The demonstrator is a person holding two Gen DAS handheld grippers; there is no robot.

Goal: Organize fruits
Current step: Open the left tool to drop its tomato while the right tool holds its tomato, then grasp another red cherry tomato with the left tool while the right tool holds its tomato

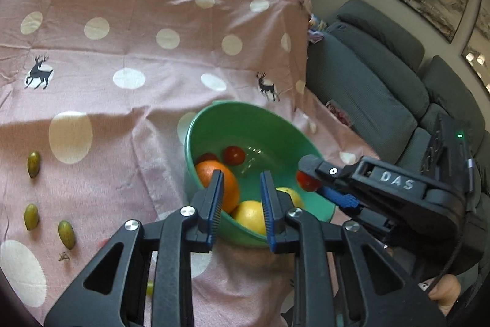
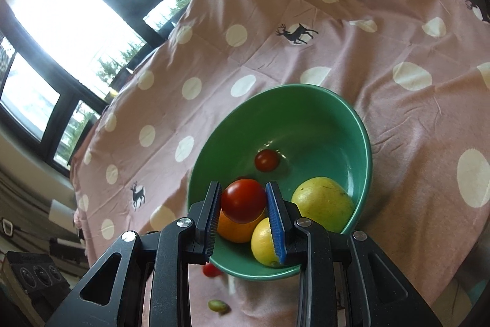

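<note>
The right tongs (image 2: 243,212) are clenched on a red tomato (image 2: 243,200), which sits squarely between the blue pads above the near rim of the green bowl (image 2: 306,100). In the left wrist view the same tomato (image 1: 307,180) shows at the tip of the right tongs (image 1: 309,170), at about 3 o'clock from the bowl's (image 1: 245,112) middle, over its right rim.

The left tongs (image 1: 242,198) are drawn in with nothing between their pads; they hang over the bowl's near rim at 6 o'clock, and the fruit seen in their gap lies below in the bowl.

Inside the bowl lie an orange (image 1: 219,184) at 8 o'clock, a yellow lemon (image 1: 251,216) at 6 o'clock, a larger yellow-green fruit (image 2: 323,204) at 4 o'clock in the right wrist view, and a small red tomato (image 2: 267,160) near the middle.

The bowl rests on a pink dotted cloth (image 1: 122,51) covering the surface. Three green olives (image 1: 33,164) lie on the cloth well apart from the bowl, at 9 o'clock from the left tongs. In the right wrist view another small red fruit (image 2: 211,269) and a green one (image 2: 218,306) lie on the cloth just below the bowl's near rim.
</note>
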